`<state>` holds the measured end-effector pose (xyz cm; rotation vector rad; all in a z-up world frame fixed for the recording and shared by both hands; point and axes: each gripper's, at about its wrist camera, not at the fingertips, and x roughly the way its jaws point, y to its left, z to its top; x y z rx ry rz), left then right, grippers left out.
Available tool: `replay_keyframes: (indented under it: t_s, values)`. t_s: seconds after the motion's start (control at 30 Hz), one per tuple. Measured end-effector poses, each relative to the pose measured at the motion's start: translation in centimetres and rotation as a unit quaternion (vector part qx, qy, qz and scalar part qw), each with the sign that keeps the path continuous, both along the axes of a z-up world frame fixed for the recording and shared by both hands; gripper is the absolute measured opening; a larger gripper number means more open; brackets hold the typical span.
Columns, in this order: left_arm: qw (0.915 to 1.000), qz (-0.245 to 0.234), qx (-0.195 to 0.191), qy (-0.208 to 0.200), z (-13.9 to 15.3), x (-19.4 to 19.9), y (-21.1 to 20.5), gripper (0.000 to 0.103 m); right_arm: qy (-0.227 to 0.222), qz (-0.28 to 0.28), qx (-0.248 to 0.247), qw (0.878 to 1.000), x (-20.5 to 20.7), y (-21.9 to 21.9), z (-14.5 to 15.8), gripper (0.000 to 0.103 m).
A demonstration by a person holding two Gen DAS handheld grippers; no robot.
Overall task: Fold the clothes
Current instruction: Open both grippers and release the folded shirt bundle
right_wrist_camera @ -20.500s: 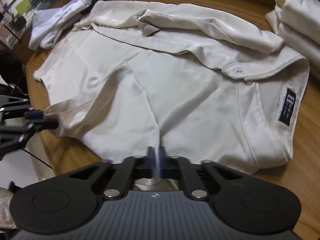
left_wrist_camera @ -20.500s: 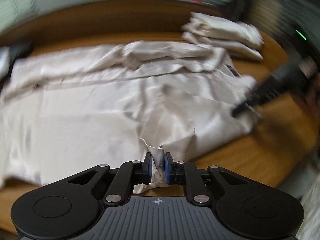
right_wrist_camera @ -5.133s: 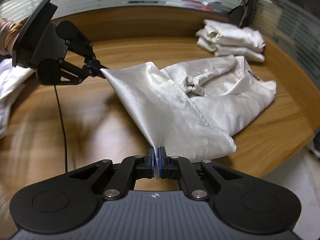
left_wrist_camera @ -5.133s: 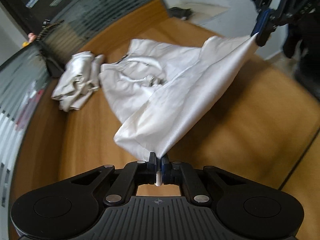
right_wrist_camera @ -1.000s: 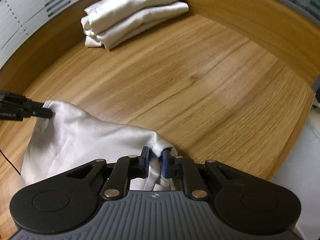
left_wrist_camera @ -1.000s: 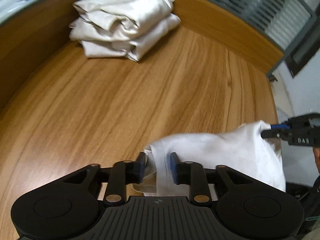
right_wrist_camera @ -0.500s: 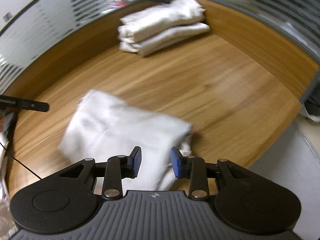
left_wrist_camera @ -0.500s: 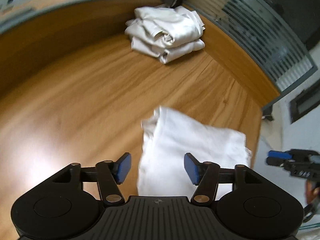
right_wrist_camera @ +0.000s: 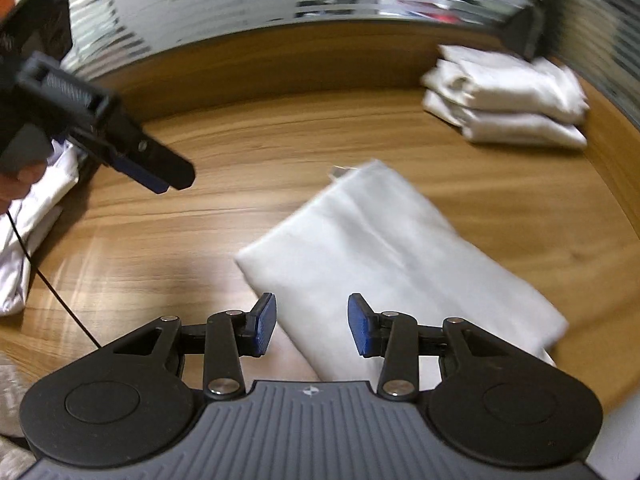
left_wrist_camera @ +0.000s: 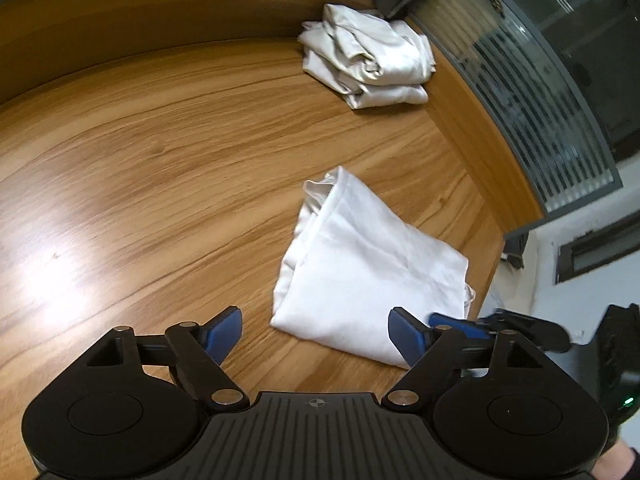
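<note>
A cream shirt, folded into a flat rectangle (left_wrist_camera: 372,264), lies on the wooden table (left_wrist_camera: 160,152) near its right edge; it also shows in the right wrist view (right_wrist_camera: 396,264). My left gripper (left_wrist_camera: 318,334) is open and empty, held just short of the fold's near edge. My right gripper (right_wrist_camera: 312,324) is open and empty, with its jaws above the fold's near corner. The left gripper also shows in the right wrist view (right_wrist_camera: 156,172), raised over the table at the left. The right gripper's blue fingertips (left_wrist_camera: 460,322) show past the table edge in the left wrist view.
A stack of folded cream shirts (left_wrist_camera: 368,60) sits at the far right corner of the table, also seen in the right wrist view (right_wrist_camera: 508,96). Unfolded white clothes (right_wrist_camera: 28,224) lie at the left edge. A low wooden rim and frosted glass panels border the table. A black cable (right_wrist_camera: 52,288) hangs at the left.
Both grippers have let go of the folded shirt, opened wide and drawn back from it. The shirt now lies flat on the table.
</note>
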<state>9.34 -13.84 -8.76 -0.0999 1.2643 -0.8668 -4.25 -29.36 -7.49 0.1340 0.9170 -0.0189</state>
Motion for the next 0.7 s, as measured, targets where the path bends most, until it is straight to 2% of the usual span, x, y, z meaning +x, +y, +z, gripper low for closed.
replay_keyframes:
  t_s: [0.17, 0.23, 0.4, 0.7]
  values:
    - [0.9999, 0.009, 0.013, -0.003, 0.3, 0.1, 1.3, 0.085, 0.006, 0.031, -0.009, 0.999, 3.6, 2.8, -1.5, 0.049]
    - [0.9997, 0.009, 0.021, -0.012, 0.5, 0.0, 1.7, 0.085, 0.009, 0.043, -0.013, 0.999, 4.9, 3.8, -2.2, 0.057]
    - [0.9984, 0.002, 0.040, -0.040, 1.1, -0.4, 2.5, 0.085, 0.032, 0.070, -0.036, 0.996, 7.5, 5.8, -4.5, 0.057]
    - [0.9978, 0.010, 0.052, -0.040, 0.9, -0.3, 3.9, 0.086, 0.051, 0.079, -0.072, 0.993, 9.0, 7.3, -7.1, 0.057]
